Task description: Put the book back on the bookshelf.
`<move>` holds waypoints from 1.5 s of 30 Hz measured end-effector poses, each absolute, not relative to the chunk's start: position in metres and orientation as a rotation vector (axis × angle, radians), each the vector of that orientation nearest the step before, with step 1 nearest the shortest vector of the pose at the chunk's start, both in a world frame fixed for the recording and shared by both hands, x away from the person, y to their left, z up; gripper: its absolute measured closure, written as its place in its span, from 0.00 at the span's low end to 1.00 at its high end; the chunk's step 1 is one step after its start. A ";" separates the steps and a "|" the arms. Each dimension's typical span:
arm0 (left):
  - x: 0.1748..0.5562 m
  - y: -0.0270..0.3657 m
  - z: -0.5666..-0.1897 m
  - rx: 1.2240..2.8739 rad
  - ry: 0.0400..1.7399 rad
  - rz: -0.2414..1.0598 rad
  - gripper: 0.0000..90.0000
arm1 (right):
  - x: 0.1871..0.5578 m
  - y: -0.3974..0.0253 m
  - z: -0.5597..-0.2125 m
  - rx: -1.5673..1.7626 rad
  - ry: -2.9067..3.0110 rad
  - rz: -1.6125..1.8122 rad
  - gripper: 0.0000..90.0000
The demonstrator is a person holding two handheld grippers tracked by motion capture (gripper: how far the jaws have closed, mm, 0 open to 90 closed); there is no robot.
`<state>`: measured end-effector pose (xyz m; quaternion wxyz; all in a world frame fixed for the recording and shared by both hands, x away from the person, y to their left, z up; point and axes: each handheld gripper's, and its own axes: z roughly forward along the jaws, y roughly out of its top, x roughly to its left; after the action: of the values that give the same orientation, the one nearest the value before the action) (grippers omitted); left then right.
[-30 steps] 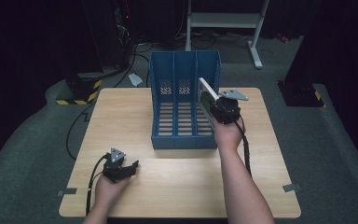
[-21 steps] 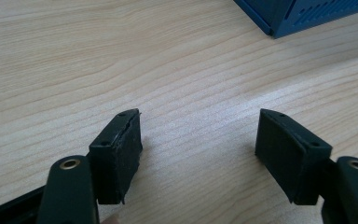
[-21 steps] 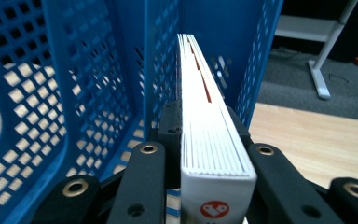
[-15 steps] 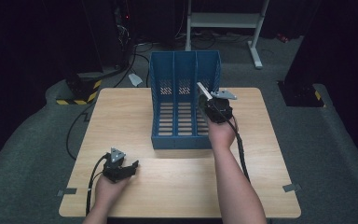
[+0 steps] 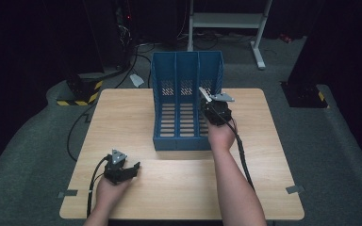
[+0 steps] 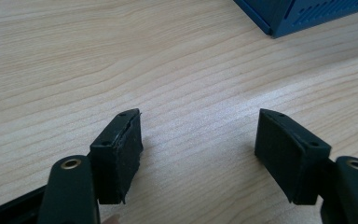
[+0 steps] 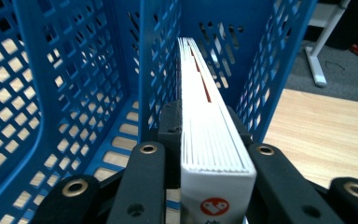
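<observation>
A blue three-slot file rack (image 5: 186,75) stands at the back middle of the wooden table (image 5: 122,113). My right gripper (image 5: 210,102) is shut on a white book (image 7: 209,135), held edge-up and pointing into the rack's rightmost slot (image 7: 223,70); in the high view the book (image 5: 204,93) shows as a pale sliver at the slot's mouth. Near the front left of the table my left gripper (image 5: 122,170) rests low, and in the left gripper view it (image 6: 198,144) stands open over bare wood.
The rack's front corner (image 6: 279,18) lies far ahead of the left gripper. A white desk frame (image 5: 226,21) and cables (image 5: 136,52) are on the floor behind the table. Yellow-black tape (image 5: 78,100) marks the floor at left.
My right gripper has carried the book leftward and forward, from beside the rack's right wall into the mouth of the rightmost slot. The left gripper has stayed put.
</observation>
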<state>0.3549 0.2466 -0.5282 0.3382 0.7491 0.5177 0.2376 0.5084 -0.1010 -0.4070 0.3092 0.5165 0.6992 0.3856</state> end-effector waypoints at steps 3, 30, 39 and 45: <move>0.355 0.247 -0.528 1.954 1.346 0.619 0.35 | 0.510 -0.099 -0.411 1.371 1.852 1.016 0.84; 0.354 0.247 -0.528 1.954 1.343 0.623 0.35 | 0.484 -0.108 -0.429 1.365 1.898 0.993 0.83; 0.354 0.247 -0.528 1.954 1.343 0.622 0.35 | 0.478 -0.109 -0.434 1.364 1.914 0.986 0.81; 0.354 0.247 -0.528 1.953 1.343 0.623 0.35 | 0.477 -0.109 -0.431 1.345 1.921 0.999 0.77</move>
<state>0.3543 0.2469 -0.5282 0.3385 0.7500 0.5156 0.2390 0.4769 -0.1092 -0.4315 0.2920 0.5047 0.7208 0.3748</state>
